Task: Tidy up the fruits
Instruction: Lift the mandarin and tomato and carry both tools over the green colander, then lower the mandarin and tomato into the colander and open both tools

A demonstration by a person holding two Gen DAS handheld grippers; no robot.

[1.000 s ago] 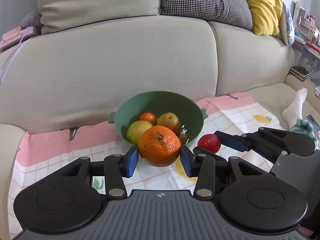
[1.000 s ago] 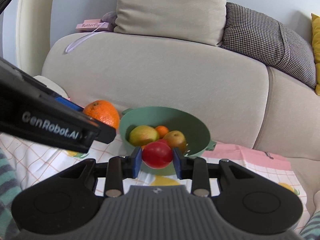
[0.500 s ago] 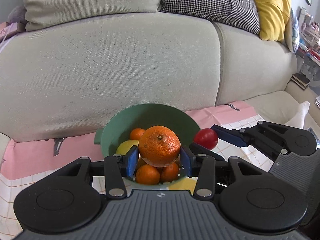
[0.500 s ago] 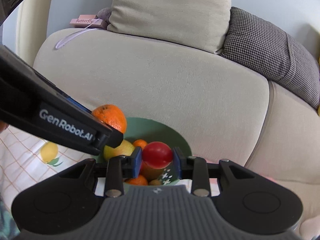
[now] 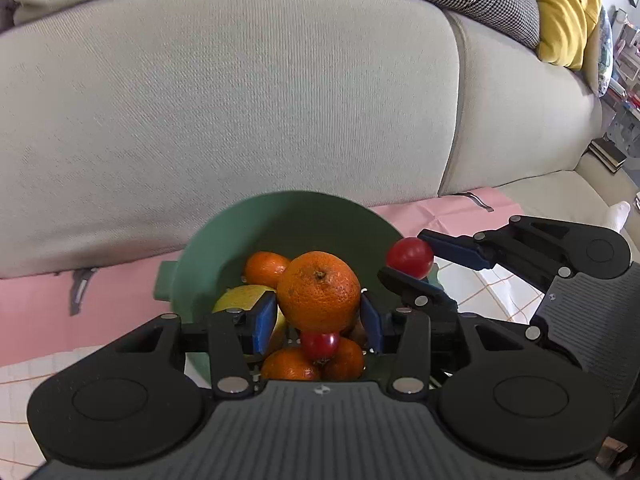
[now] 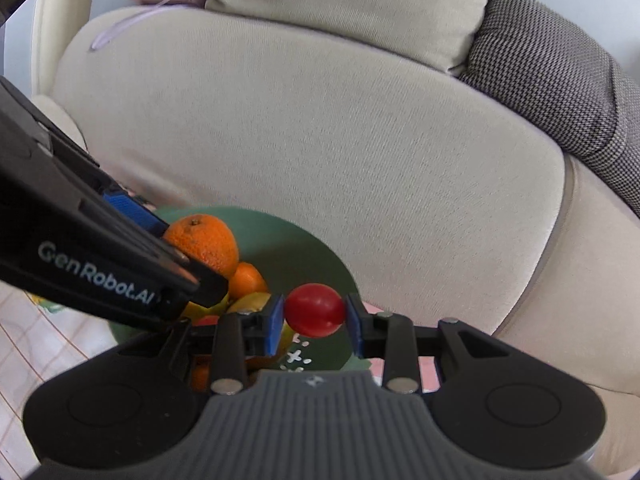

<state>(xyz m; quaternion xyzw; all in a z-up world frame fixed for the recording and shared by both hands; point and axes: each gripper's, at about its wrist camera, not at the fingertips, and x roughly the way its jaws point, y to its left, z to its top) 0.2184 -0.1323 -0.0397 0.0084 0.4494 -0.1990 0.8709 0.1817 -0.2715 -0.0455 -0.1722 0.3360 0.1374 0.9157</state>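
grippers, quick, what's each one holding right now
left gripper: shut on the orange, over the green bowl.
right gripper: shut on the red tomato.

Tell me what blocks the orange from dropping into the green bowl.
No obstacle shows. The orange, held by the left gripper, hangs over the bowl; only fruit already inside, like the small red one, lies beneath.
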